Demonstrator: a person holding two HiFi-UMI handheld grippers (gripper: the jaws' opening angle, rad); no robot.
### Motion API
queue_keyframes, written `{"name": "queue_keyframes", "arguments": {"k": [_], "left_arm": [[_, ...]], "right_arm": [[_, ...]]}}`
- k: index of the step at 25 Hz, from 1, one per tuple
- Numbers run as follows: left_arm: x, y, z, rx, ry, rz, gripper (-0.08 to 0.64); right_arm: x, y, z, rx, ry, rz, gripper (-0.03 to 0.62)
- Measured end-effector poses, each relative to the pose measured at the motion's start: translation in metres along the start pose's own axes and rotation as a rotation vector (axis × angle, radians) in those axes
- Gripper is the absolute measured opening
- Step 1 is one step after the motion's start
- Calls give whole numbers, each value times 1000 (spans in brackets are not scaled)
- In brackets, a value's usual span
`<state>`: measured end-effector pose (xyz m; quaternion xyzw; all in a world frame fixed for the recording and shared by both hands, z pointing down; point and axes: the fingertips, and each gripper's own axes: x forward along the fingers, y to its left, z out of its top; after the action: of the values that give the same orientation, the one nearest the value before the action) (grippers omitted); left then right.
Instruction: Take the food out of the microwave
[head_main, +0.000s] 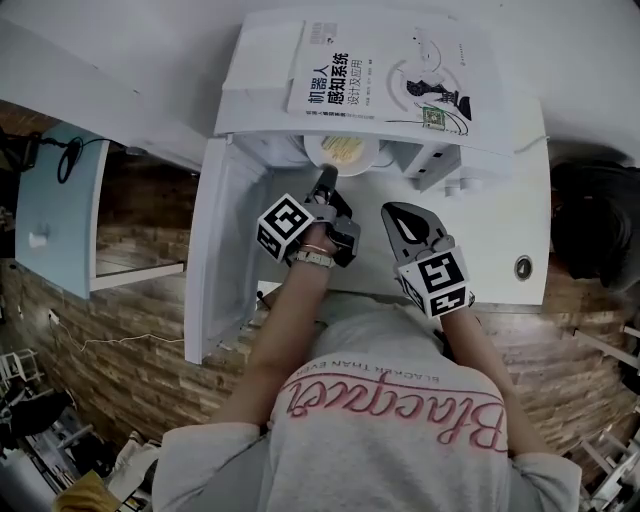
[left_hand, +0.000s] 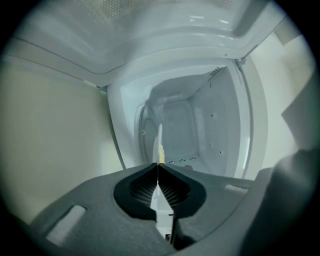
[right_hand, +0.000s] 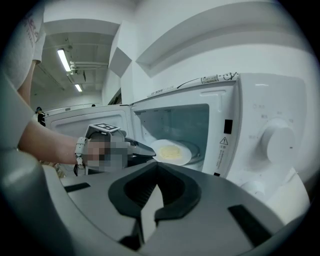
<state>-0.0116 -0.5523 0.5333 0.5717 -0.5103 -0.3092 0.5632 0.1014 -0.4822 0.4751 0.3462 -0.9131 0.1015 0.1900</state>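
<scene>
Currently clamped on plate near rim by left hand-held gripper; food beyond at 12 o'clock inside microwave. Right hand-held gripper closed, empty, farther off at 5 o'clock of plate.

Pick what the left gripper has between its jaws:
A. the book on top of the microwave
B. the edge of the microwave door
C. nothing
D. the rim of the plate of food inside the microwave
D: the left gripper reaches into the open microwave, and its jaws are closed on the near rim of the plate.
</scene>
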Motion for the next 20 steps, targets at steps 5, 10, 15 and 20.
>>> {"name": "queue_keyframes", "arguments": {"k": [5, 10, 15, 20], "left_arm": [[-17, -11, -13, 8, -32, -30, 11], [-37, -21, -29, -1, -58, -59, 11], [-60, -26, -44, -3, -81, -68, 11], [-84, -30, -54, -17, -124, -78, 11]], "right_arm": [[-23, 0, 7, 15, -55, 15, 9], [-45, 2, 7, 29, -90, 17, 8], [-64, 8, 9, 25, -128, 3, 8], [-79, 18, 10, 20, -155, 2, 8]]}}
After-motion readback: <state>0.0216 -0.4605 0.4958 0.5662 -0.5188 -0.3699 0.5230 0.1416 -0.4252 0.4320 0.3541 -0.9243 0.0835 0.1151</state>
